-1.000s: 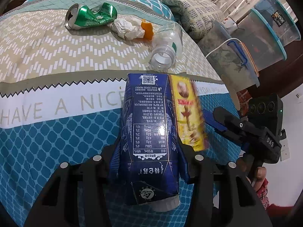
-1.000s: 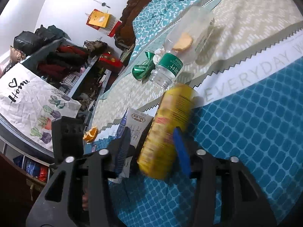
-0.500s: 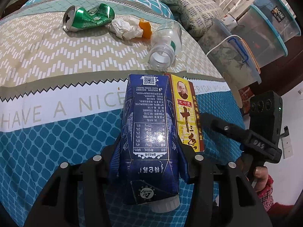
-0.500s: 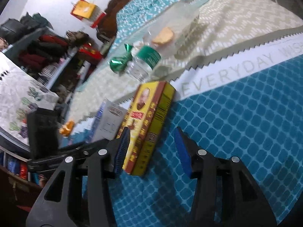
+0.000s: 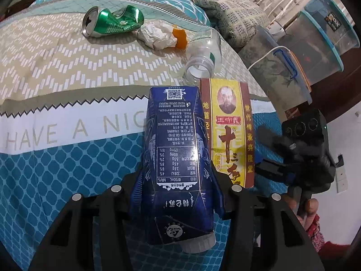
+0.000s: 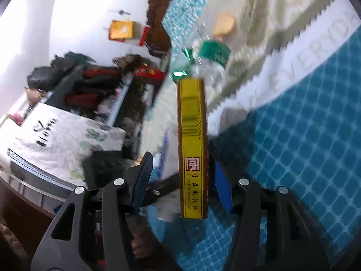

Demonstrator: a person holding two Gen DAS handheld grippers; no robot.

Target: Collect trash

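The left gripper (image 5: 178,194) has its fingers (image 5: 137,194) clamped on a dark blue milk carton (image 5: 176,149), one pad on each side wall, with the carton's grey-capped end nearest the camera and its far end reaching out over the bed (image 5: 56,162).

The right gripper (image 6: 182,180) has its fingers (image 6: 222,189) apart with a yellow box (image 6: 193,149) standing edge-on between them. The blue pad on the right lies close against the box, though contact cannot be made out; the left pad stands clear of it, with an open gap between.

In the left wrist view that yellow box (image 5: 227,133) lies just beside the milk carton, on its right, face up. Beyond the carton's far end a clear plastic bottle (image 5: 203,56) lies on its side, mouth toward the camera. Farther beyond the carton sit an orange peel (image 5: 179,37), a crumpled white tissue (image 5: 155,35) and a crushed green can (image 5: 112,21), in a row on the beige chevron band of the bedcover. To the right of the carton, off the bed's edge, stacked plastic storage bins (image 5: 291,67) stand.
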